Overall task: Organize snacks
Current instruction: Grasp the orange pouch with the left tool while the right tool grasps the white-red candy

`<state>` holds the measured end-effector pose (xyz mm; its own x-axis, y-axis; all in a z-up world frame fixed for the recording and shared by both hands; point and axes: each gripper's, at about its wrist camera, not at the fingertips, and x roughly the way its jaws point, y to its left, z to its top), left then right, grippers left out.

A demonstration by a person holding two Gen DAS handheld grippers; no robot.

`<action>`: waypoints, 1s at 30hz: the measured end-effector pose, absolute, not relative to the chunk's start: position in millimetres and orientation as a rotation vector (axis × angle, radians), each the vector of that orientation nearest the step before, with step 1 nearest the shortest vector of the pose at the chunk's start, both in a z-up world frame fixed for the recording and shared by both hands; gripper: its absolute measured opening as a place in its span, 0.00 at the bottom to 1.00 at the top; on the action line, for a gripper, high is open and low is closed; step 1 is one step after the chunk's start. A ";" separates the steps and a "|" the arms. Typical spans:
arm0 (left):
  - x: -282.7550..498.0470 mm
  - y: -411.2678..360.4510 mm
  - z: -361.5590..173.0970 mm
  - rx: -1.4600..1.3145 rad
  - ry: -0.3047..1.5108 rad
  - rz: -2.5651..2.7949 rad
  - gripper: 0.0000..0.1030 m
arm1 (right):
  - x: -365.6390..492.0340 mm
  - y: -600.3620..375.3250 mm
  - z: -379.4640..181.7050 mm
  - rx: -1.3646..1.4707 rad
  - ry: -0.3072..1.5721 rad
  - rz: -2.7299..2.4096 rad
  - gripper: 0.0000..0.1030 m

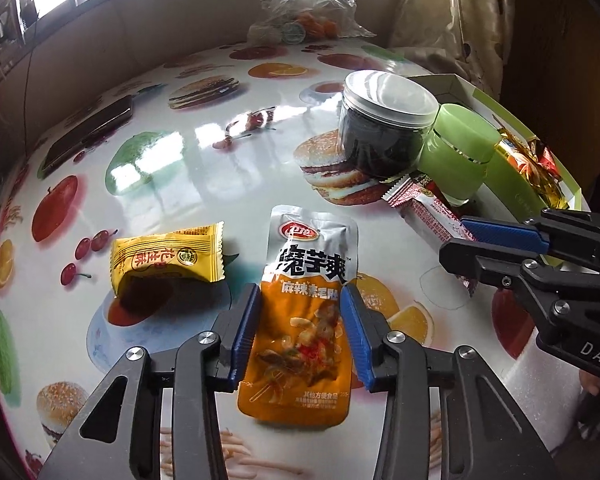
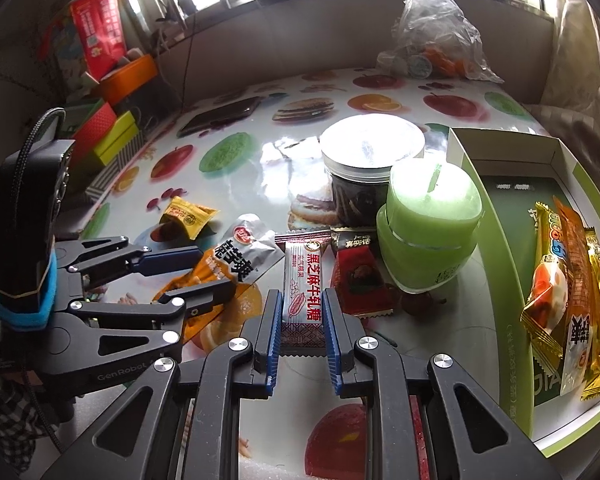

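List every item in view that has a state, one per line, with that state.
left gripper: shut on orange konjac pouch, which lies flat on the table
right gripper: shut on white nougat bar
yellow peanut candy: sealed, loose on table
clear jar: lid on, upright
green jar: closed, upright
green box: open, several snacks inside
plastic bag: tied up

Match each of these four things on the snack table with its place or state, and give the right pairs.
1. orange pouch
2. white candy bar
3. yellow packet
4. green jar

A. lying loose on the table, no gripper at it
B. standing beside the green box
C. between the left gripper pads
D. clamped in the right gripper

Pairs: 1-C, 2-D, 3-A, 4-B
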<state>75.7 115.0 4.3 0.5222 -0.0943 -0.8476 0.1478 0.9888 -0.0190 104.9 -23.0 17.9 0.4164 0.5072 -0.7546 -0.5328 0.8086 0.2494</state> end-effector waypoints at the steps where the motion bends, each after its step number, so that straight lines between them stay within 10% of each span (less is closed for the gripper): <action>1: 75.2 114.7 4.4 0.058 1.009 -0.140 0.40 | 104.5 -23.3 17.8 -0.031 0.936 0.653 0.18; 30: 56.5 119.7 14.4 -0.069 0.941 -0.079 0.22 | 97.5 -25.6 23.9 -0.033 0.919 0.646 0.18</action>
